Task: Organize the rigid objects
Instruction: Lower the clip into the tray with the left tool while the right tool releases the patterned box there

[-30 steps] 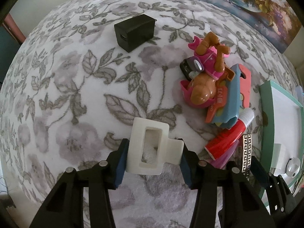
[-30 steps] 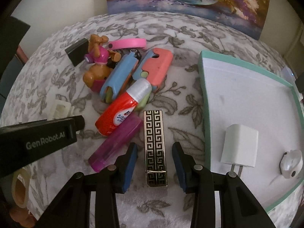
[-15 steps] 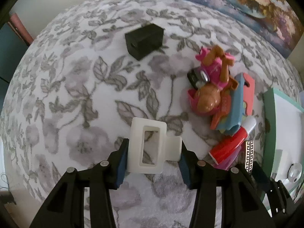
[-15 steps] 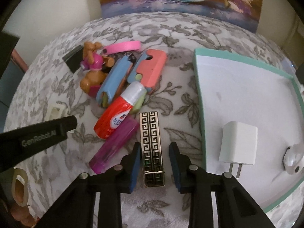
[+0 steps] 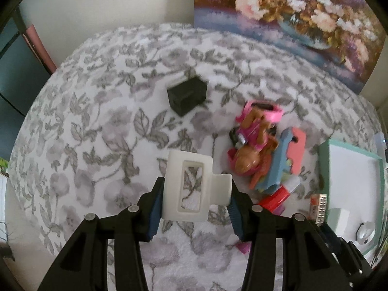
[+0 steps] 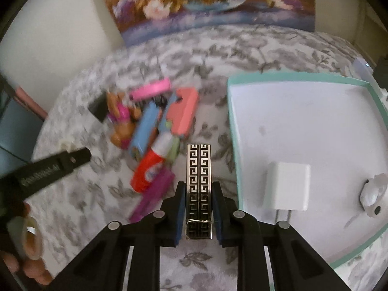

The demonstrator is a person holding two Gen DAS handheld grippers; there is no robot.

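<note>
My left gripper (image 5: 195, 201) is shut on a white hair claw clip (image 5: 189, 186) and holds it above the floral cloth. My right gripper (image 6: 198, 208) is shut on a black-and-gold patterned lipstick case (image 6: 198, 181), lifted off the cloth; the case also shows in the left wrist view (image 5: 320, 208). The teal-rimmed white tray (image 6: 235, 131) lies to the right and holds a white charger (image 6: 287, 185) and a white earbud-like piece (image 6: 372, 194). The left gripper's arm (image 6: 48, 169) shows at the left of the right wrist view.
A pile sits left of the tray: dog toy (image 5: 252, 150), blue and coral cases (image 6: 169, 118), red-white tube (image 6: 151, 167), purple lighter (image 6: 152, 196), pink band (image 6: 150, 88). A black box (image 5: 188, 94) lies farther back. A flower painting (image 5: 291, 17) leans on the wall.
Both grippers have risen from the cloth with their objects. The right gripper closed on the lipstick case and lifted it; the left lifted the clip higher.
</note>
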